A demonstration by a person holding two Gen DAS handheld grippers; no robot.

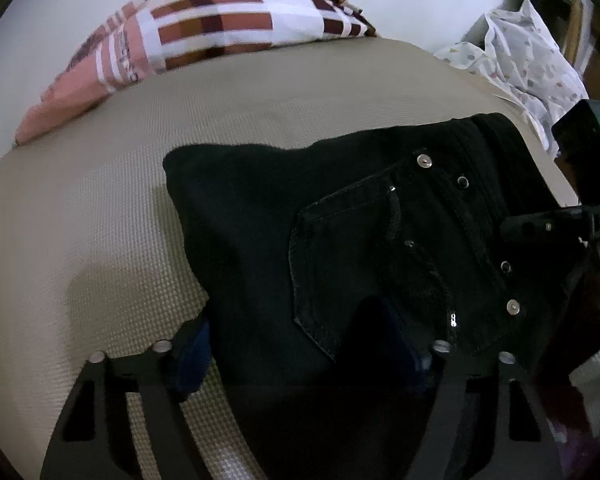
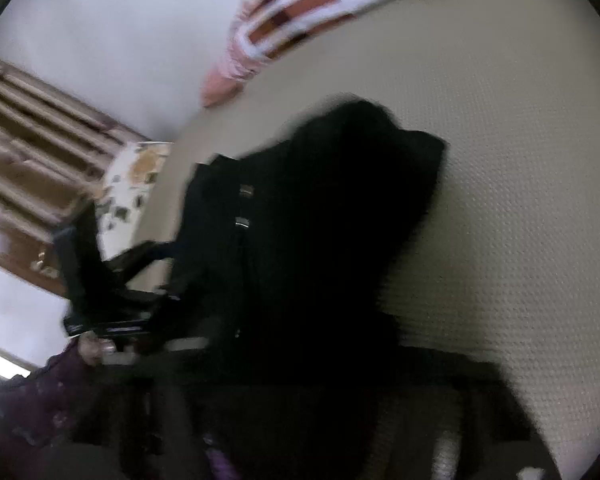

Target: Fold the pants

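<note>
Your left gripper [image 1: 300, 344] pinches the near edge of the black pants [image 1: 360, 232], which lie bunched on the beige bed [image 1: 100, 220] below the checked pillow [image 1: 204, 28], while your right gripper [image 2: 320, 420] is lost in dark blur, so its grip cannot be told.

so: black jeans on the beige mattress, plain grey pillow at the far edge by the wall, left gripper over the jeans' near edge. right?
One thing is off. The pillow is not plain grey: it is checked in pink, rust, brown and white, as the left wrist view shows. The rest stands: the black jeans lie on the beige mattress, with the left gripper over their near edge.
</note>
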